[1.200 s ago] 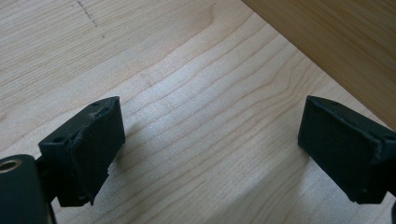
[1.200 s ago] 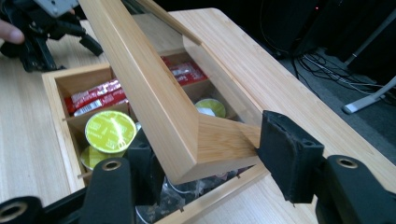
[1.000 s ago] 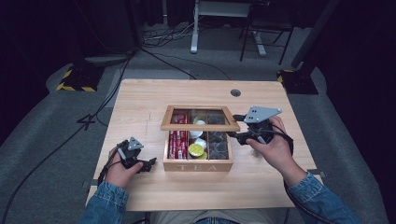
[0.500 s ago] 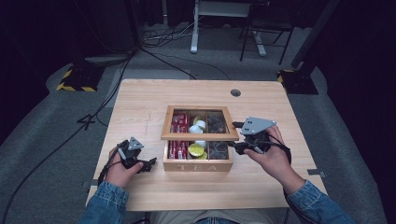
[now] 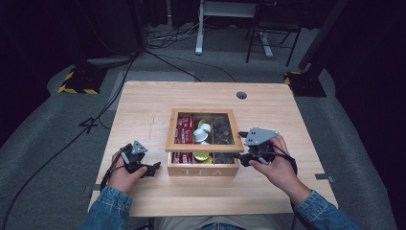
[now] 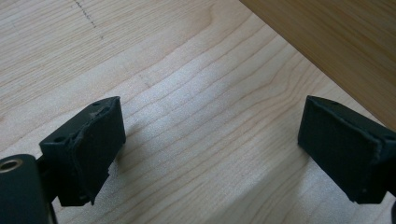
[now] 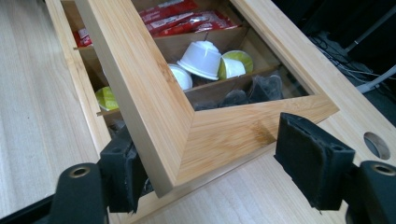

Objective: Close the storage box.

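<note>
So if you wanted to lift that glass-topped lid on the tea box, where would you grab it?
Probably the lid by its front rail near the right corner, coming in from the right side: that edge stands clear above the box, and the right gripper already straddles that corner, jaws open.

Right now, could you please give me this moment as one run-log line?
tea box lid: lowered, front corner between jaws | right gripper: jaws opening, letting go | left gripper: open over table | tea box: not fully shut
</note>
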`<state>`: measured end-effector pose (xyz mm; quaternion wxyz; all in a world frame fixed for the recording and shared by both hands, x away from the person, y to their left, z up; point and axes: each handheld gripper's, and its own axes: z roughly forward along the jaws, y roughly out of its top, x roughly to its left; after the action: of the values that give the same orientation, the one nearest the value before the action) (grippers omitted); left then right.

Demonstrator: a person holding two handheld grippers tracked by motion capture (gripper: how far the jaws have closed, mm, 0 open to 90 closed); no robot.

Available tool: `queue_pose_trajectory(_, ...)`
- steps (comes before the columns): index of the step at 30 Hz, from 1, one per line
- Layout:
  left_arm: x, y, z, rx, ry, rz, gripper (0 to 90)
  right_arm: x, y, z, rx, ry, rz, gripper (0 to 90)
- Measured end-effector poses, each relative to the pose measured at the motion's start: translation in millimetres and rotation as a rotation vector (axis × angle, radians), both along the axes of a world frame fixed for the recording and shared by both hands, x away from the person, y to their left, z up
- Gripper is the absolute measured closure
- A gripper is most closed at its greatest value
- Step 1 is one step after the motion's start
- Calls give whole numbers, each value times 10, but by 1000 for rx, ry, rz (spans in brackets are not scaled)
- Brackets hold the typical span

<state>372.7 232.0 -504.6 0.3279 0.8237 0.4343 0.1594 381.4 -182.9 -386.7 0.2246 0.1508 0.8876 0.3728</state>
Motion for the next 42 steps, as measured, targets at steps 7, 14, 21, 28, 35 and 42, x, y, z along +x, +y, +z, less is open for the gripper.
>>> queue_pose_trajectory(7, -1, 0, 1, 1, 1, 1, 78, -26, -6, -62, -14, 14, 1, 273)
queue_pose_trajectory(14, 0, 0, 1, 1, 1, 0, 78, -50, -16, -144, -26, 38, 0, 260)
queue_pose_trajectory(21, 0, 0, 1, 1, 1, 0, 78, -67, -25, -212, -34, 67, -1, 248)
queue_pose_trajectory(28, 1, 2, 2, 4, -1, -2, 78, -86, -34, -271, -42, 107, 7, 246)
queue_pose_trajectory(35, 1, -3, 1, 2, -2, 1, 77, -100, -16, -352, -88, 138, 12, 249)
queue_pose_trajectory(42, -4, -5, -2, 1, -6, 2, 79, -67, -48, -335, 1, 205, 27, 275)
